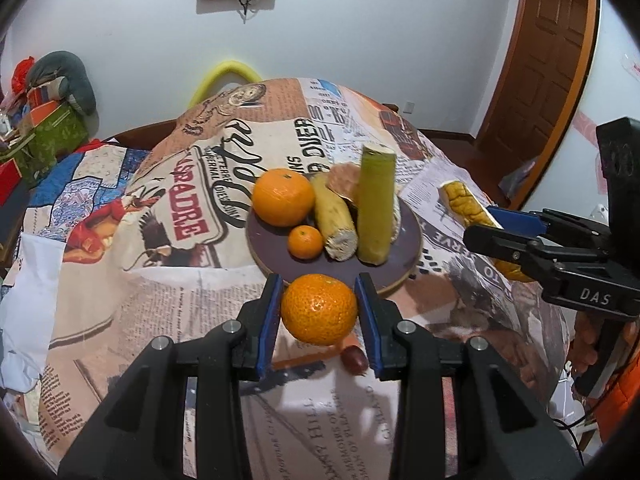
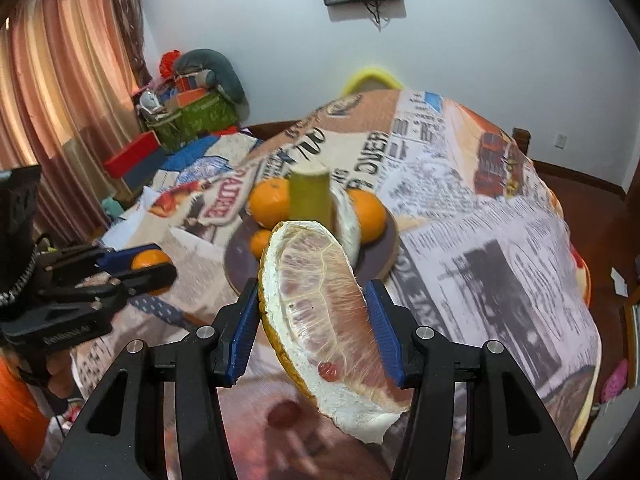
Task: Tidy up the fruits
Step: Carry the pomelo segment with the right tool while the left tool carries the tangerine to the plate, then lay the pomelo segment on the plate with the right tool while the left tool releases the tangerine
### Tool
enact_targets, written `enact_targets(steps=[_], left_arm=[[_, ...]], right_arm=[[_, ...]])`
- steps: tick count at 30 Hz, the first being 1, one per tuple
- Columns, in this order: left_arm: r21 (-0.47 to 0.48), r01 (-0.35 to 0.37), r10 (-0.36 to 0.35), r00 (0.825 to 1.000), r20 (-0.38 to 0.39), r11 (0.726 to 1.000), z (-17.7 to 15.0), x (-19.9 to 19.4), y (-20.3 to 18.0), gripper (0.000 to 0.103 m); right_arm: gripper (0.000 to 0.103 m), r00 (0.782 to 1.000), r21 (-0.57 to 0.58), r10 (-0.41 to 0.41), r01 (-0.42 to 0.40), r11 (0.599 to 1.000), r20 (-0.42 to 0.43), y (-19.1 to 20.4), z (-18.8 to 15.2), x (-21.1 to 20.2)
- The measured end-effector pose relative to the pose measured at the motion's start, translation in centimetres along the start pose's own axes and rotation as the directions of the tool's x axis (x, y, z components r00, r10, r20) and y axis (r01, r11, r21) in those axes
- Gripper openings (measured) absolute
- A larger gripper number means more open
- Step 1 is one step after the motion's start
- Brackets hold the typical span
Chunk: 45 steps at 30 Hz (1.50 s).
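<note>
My left gripper [image 1: 319, 281] is shut on a mandarin [image 1: 319, 310] and holds it above the tablecloth, just short of the near rim of a dark round plate [image 1: 266, 240]. The plate carries a large orange [image 1: 283, 197], a small mandarin [image 1: 305, 241], a yellow stalk piece [image 1: 334, 220], a green stalk piece [image 1: 376, 208] and a pomelo piece [image 1: 344, 185]. My right gripper [image 2: 311, 285] is shut on a pomelo wedge [image 2: 328, 320], lifted in front of the plate [image 2: 240, 270]. In the right wrist view the left gripper [image 2: 158, 260] shows at the left with its mandarin [image 2: 149, 259].
A small red fruit [image 1: 354, 358] lies on the newspaper-print tablecloth [image 1: 180, 288] under the grippers. The round table drops off at its right side. Boxes and a grey cushion [image 2: 212, 68] are piled at the back left by a curtain. A person's hand and orange sleeve show at the right edge.
</note>
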State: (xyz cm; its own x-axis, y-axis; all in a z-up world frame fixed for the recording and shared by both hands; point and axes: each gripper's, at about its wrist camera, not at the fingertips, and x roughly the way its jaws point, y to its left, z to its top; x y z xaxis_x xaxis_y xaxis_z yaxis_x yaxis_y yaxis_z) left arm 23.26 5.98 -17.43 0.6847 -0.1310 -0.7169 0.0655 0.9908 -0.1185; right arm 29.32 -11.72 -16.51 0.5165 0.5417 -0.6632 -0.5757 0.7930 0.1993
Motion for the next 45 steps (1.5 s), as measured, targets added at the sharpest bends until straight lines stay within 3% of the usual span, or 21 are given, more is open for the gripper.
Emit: enact_targets(steps=[7, 17, 26, 31, 45], left_arm=[[-0.031, -0.011, 0.010, 1.000, -0.002, 0.999, -0.2, 0.8, 2.4, 0.037], [-0.088, -0.020, 0.019, 1.000, -0.011, 0.996, -0.2, 2.4, 6.1, 0.037], [-0.110, -0.029, 0.029, 1.000, -0.005, 0.993, 0.4, 3.2, 7.8, 0.037], [-0.111, -0.026, 0.025, 1.000, -0.010, 0.993, 0.4, 3.4, 7.6, 0.037], [-0.042, 0.006, -0.006, 1.000, -0.006, 0.999, 2.8, 4.8, 2.6, 0.037]], right_arm=[[0.049, 0.999, -0.027, 0.035, -0.035, 0.999, -0.005, 2.7, 1.8, 2.4], [0.049, 0.996, -0.066, 0.054, -0.059, 0.996, -0.075, 5.3, 3.5, 7.6], [0.050, 0.994, -0.106, 0.011, -0.022, 0.994, -0.109, 6.2, 3.8, 10.4], [0.050, 0.993, -0.113, 0.046, -0.058, 0.992, -0.110, 6.4, 4.0, 9.8], [0.050, 1.000, -0.078, -0.025, 0.025, 0.997, -0.002, 2.2, 2.5, 3.7]])
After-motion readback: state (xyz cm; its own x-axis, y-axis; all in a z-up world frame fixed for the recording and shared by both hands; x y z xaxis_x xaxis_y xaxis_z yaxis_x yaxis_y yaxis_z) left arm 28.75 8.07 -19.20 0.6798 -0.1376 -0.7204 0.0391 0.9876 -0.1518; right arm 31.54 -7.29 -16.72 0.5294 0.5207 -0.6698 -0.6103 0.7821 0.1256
